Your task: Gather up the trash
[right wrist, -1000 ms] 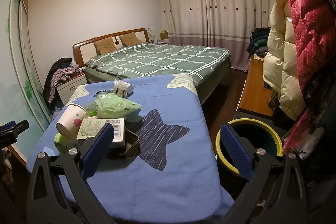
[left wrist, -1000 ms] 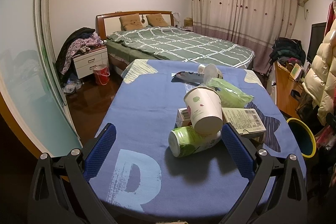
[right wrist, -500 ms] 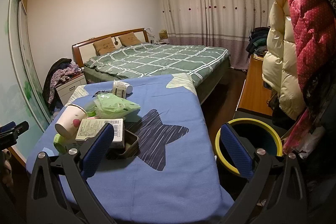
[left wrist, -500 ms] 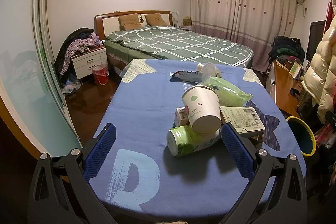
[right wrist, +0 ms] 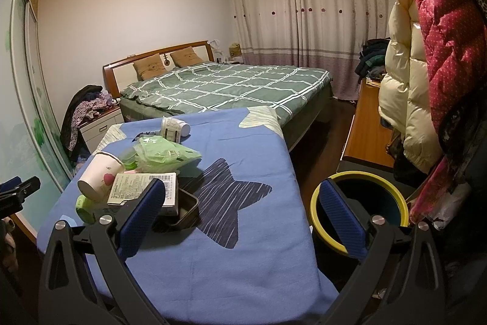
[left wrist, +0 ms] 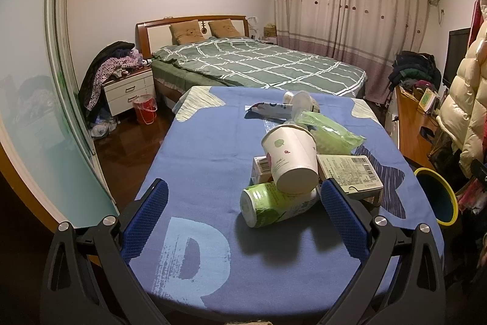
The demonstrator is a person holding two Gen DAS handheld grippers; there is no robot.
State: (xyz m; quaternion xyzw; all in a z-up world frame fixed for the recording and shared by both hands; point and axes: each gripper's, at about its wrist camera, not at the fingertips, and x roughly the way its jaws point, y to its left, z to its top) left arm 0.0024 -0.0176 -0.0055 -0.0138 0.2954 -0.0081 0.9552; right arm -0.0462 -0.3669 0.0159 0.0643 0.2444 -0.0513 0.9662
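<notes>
A pile of trash lies on the blue-clothed table [left wrist: 197,160]: a white paper cup [left wrist: 289,156] on its side atop a green can [left wrist: 268,204], a flat white box [left wrist: 350,172], a green plastic bag [left wrist: 328,131], a small white bottle [left wrist: 299,101] and a wrapper [left wrist: 271,108]. My left gripper [left wrist: 243,218] is open and empty, just short of the green can. My right gripper [right wrist: 240,215] is open and empty over the table's right edge, between the white box [right wrist: 143,192] and the yellow-rimmed bin [right wrist: 362,212]. The paper cup [right wrist: 97,175] and green bag [right wrist: 164,156] lie left of it.
A dark metal tray [right wrist: 182,210] lies under the box. A bed [left wrist: 258,66] stands beyond the table. Coats [right wrist: 432,51] hang on the right above the bin. A wooden cabinet [left wrist: 417,124] is to the right, a nightstand [left wrist: 127,90] and red bucket [left wrist: 144,110] to the left.
Both views have shifted only slightly; the left gripper has drifted a little toward the pile. Both grippers stay open and nothing on the table has moved.
</notes>
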